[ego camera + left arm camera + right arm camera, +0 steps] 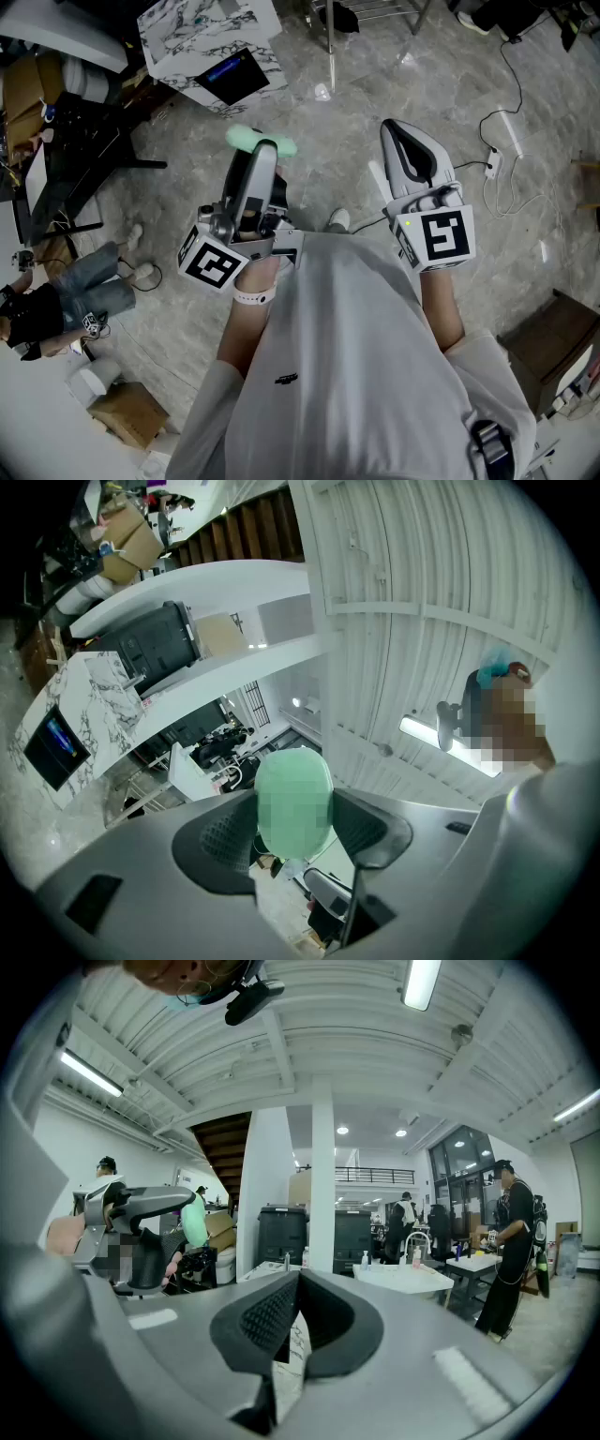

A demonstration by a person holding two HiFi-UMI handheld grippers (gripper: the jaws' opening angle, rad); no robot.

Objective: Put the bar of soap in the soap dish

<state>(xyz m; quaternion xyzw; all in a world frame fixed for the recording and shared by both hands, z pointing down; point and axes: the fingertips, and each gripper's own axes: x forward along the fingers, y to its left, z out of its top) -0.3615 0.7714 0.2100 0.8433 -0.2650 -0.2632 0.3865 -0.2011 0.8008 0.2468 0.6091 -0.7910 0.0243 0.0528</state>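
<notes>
A pale green bar of soap (262, 142) is clamped at the tip of my left gripper (263, 150), held in the air in front of the person's chest. In the left gripper view the soap (293, 799) fills the gap between the two dark pads of the left gripper (294, 829), which is tilted up towards the ceiling. My right gripper (401, 131) is held level to the right, its jaws together with nothing between them (296, 1309). From the right gripper view I see the left gripper with the soap (193, 1222) off to the left. No soap dish shows in any view.
A marble-topped table (178, 37) carrying a dark screen stands ahead on the left. Cables and a power strip (497, 164) lie on the stone floor at right. A seated person (56, 305) and a cardboard box (127, 412) are at lower left. A white sink counter (408, 1277) and standing people are ahead.
</notes>
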